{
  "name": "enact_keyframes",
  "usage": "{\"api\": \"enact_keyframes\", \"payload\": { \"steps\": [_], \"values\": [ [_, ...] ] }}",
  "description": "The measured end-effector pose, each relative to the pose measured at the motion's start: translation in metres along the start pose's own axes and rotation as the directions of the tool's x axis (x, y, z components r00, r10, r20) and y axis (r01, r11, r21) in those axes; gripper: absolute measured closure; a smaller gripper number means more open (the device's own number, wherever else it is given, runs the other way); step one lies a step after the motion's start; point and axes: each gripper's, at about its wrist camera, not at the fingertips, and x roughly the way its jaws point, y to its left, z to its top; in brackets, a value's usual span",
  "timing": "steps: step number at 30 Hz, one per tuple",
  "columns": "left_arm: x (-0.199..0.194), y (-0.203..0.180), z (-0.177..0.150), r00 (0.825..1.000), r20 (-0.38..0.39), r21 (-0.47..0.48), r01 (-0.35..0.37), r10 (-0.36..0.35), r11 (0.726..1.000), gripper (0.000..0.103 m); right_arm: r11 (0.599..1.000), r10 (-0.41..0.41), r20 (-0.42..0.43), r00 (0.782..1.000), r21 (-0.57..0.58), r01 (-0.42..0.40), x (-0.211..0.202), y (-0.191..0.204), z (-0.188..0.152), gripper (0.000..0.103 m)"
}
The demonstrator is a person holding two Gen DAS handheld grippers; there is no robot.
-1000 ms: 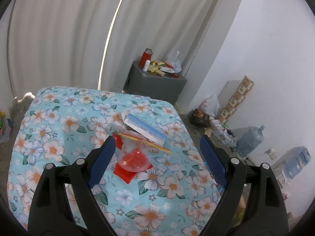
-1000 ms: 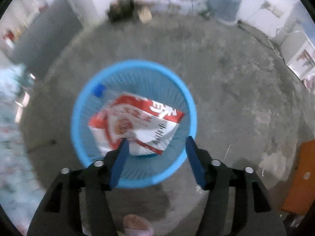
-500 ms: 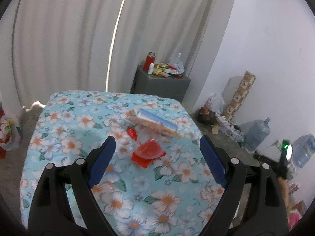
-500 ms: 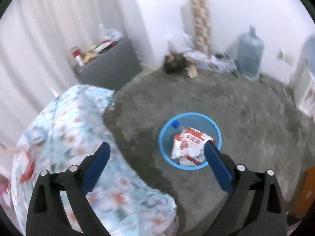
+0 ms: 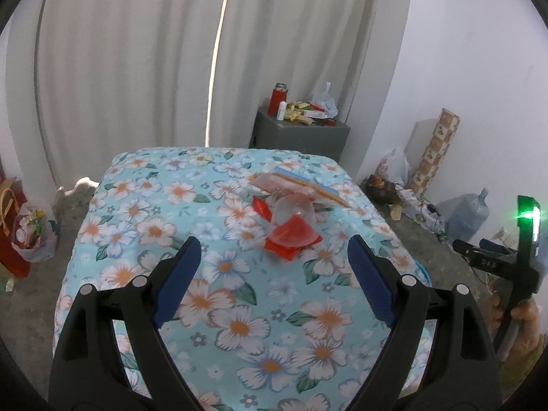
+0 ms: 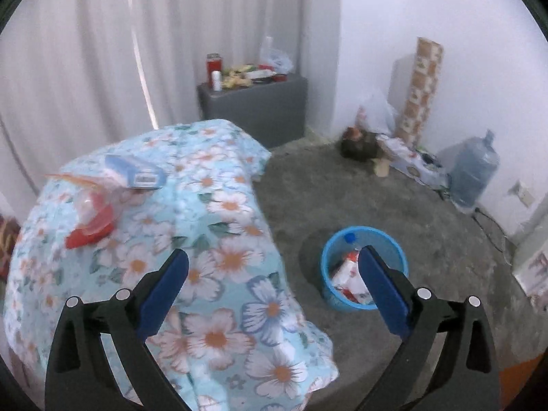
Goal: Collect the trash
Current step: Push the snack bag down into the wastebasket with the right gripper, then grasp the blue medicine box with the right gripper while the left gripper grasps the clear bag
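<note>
Now both sets of jaws released (nothing between them), right gripper [image 6: 274, 270] just been opening, clear cup [image 5: 293, 221] on floral table [image 5: 144, 205]

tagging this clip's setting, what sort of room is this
Probably a plain room in a home: a table under a light-blue floral cloth, white curtains behind it, a bare concrete floor with a round blue plastic trash basket and a large clear water jug.
</note>
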Motion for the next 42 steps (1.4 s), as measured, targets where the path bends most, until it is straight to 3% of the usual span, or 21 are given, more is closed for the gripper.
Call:
{"api": "enact_keyframes", "payload": {
  "steps": [3, 5, 9, 15, 18, 21, 23, 25, 27, 28, 30, 34, 37, 39, 42],
  "values": [
    [0.001, 0.005, -0.005, 1.000, -0.006, -0.011, -0.012, 0.012, 1.000, 0.020, 0.986, 0.156, 0.060, 0.986, 0.045, -0.159, -0.009, -0.014, -0.003, 0.007],
    [0.004, 0.008, -0.009, 1.000, -0.011, -0.025, -0.016, 0.015, 1.000, 0.020, 0.982, 0.170, 0.082, 0.982, 0.068, -0.176, -0.013, -0.018, 0.000, 0.007],
    [0.016, 0.014, -0.016, 1.000, -0.030, -0.064, 0.000, -0.002, 0.998, 0.020, 0.972, 0.223, 0.046, 0.974, 0.069, -0.225, -0.006, -0.012, 0.010, 0.007],
    [0.046, 0.024, -0.016, 0.991, -0.056, -0.161, 0.108, -0.118, 0.981, 0.020, 0.930, 0.357, -0.027, 0.934, 0.101, -0.353, 0.023, 0.007, 0.023, 0.007],
    [0.058, 0.027, -0.006, 0.980, -0.031, -0.218, 0.185, -0.196, 0.958, 0.020, 0.897, 0.432, -0.066, 0.900, 0.134, -0.421, 0.040, 0.018, 0.028, 0.007],
    [0.072, 0.037, 0.012, 0.957, 0.011, -0.312, 0.277, -0.288, 0.909, 0.020, 0.832, 0.540, -0.117, 0.834, 0.224, -0.507, 0.063, 0.025, 0.034, 0.012],
    [0.085, 0.049, 0.024, 0.938, 0.033, -0.407, 0.327, -0.344, 0.853, 0.020, 0.791, 0.595, -0.148, 0.790, 0.284, -0.542, 0.082, 0.030, 0.041, 0.014],
    [0.100, 0.064, 0.033, 0.918, 0.045, -0.512, 0.361, -0.395, 0.779, 0.020, 0.762, 0.627, -0.163, 0.762, 0.333, -0.556, 0.096, 0.034, 0.047, 0.016],
    [0.126, 0.078, 0.038, 0.878, 0.046, -0.621, 0.399, -0.477, 0.675, 0.020, 0.729, 0.662, -0.185, 0.726, 0.382, -0.567, 0.115, 0.040, 0.056, 0.017],
    [0.138, 0.082, 0.039, 0.865, 0.041, -0.661, 0.399, -0.499, 0.636, 0.020, 0.720, 0.671, -0.190, 0.717, 0.401, -0.567, 0.122, 0.041, 0.058, 0.017],
    [0.156, 0.086, 0.037, 0.854, 0.030, -0.702, 0.388, -0.519, 0.597, 0.020, 0.715, 0.681, -0.211, 0.701, 0.399, -0.574, 0.138, 0.050, 0.069, 0.017],
    [0.181, 0.083, 0.033, 0.837, 0.004, -0.735, 0.374, -0.547, 0.566, 0.028, 0.771, 0.637, -0.298, 0.711, 0.266, -0.579, 0.163, 0.081, 0.098, 0.017],
    [0.187, 0.077, 0.034, 0.828, -0.008, -0.723, 0.383, -0.561, 0.575, 0.034, 0.823, 0.550, -0.352, 0.757, 0.075, -0.563, 0.180, 0.113, 0.119, 0.017],
    [0.191, 0.076, 0.036, 0.829, -0.017, -0.719, 0.378, -0.559, 0.583, 0.039, 0.817, 0.521, -0.397, 0.756, -0.025, -0.577, 0.195, 0.137, 0.130, 0.017],
    [0.199, 0.073, 0.037, 0.822, -0.044, -0.707, 0.376, -0.568, 0.599, 0.054, 0.794, 0.503, -0.472, 0.724, -0.079, -0.602, 0.223, 0.166, 0.141, 0.017]
  ]
}}
